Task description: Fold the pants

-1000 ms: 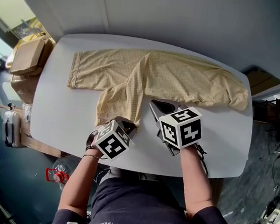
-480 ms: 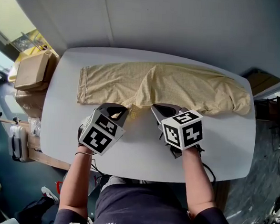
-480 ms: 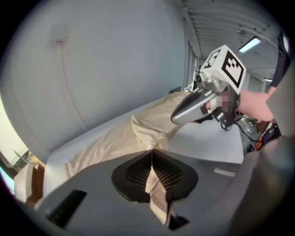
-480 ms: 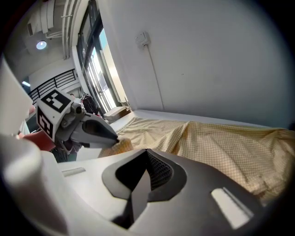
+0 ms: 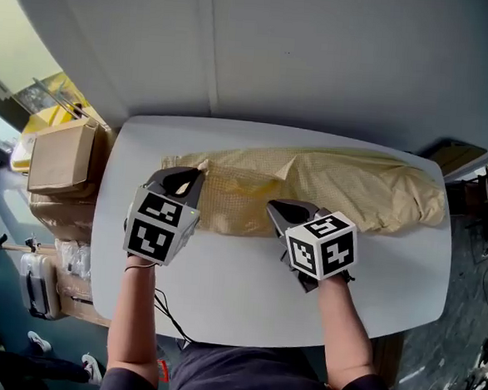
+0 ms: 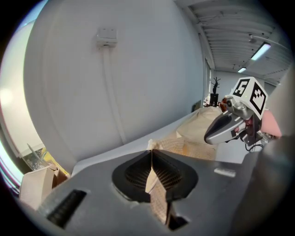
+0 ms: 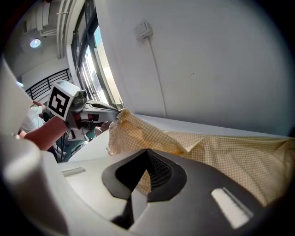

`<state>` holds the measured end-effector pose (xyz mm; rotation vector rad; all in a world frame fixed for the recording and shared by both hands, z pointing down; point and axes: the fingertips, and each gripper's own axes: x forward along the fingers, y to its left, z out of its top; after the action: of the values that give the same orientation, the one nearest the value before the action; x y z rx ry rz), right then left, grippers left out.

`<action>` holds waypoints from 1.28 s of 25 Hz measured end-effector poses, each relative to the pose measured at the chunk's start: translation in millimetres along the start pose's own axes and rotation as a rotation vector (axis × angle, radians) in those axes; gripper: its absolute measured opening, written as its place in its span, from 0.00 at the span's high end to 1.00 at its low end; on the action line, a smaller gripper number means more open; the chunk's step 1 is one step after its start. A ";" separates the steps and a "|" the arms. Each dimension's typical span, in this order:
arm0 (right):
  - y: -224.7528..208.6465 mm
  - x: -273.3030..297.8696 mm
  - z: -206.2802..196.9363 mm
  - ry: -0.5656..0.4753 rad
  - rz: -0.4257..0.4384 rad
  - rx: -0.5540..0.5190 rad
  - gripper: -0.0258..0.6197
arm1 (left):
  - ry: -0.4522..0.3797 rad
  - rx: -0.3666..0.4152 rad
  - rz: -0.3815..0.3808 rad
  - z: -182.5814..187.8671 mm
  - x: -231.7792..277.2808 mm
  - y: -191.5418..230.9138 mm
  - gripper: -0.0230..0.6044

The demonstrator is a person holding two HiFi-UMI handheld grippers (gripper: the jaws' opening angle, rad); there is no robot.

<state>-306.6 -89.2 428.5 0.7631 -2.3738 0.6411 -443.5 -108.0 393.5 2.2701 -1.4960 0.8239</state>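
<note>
White table (image 5: 247, 273) against grey wall (image 5: 320, 54), seen from steeply above. Across its 12 o'clock half, pants (image 5: 353, 185): pale yellow check, one long band running 9 to 3. Which end is the waist: cannot tell. 3 o'clock end rumpled, close to table edge. 9 o'clock part doubled over, with a loose fold ridge near mid-length.

At the pants' 9 o'clock end, left tongs (image 5: 188, 178): jaws just been closing, now clamped on a fabric edge. Strip of cloth pinched between them in left gripper view; that corner held up off the table, as seen from the right gripper view.

At the pants' 6 o'clock edge, about mid-length, right tongs (image 5: 283, 209): closed on fabric too, check cloth showing in the slot between jaws. Both pointing toward 12, angled down, marker cubes (image 5: 322, 245) facing up.

Each of the tongs in sight of the other's camera, fabric draped between them.

Off the table's 9 o'clock side, stacked cardboard boxes (image 5: 63, 156).
</note>
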 end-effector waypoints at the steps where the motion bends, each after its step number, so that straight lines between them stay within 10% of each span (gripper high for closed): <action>1: 0.9 6.6 3.7 0.000 -0.006 0.003 0.96 | -0.005 -0.018 0.012 -0.9 2.3 14.0 0.94; 17: 22.6 76.6 18.9 0.043 -0.013 -0.035 0.96 | 0.162 -0.208 0.157 -90.1 49.3 119.7 0.90; 32: 65.1 116.8 37.7 0.062 0.111 -0.105 0.96 | 0.286 -0.098 -0.174 -137.8 21.2 22.8 0.75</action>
<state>-441.3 -107.2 457.6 0.5621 -2.3849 0.5711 -498.9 -59.2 514.0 2.0727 -1.1689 0.9534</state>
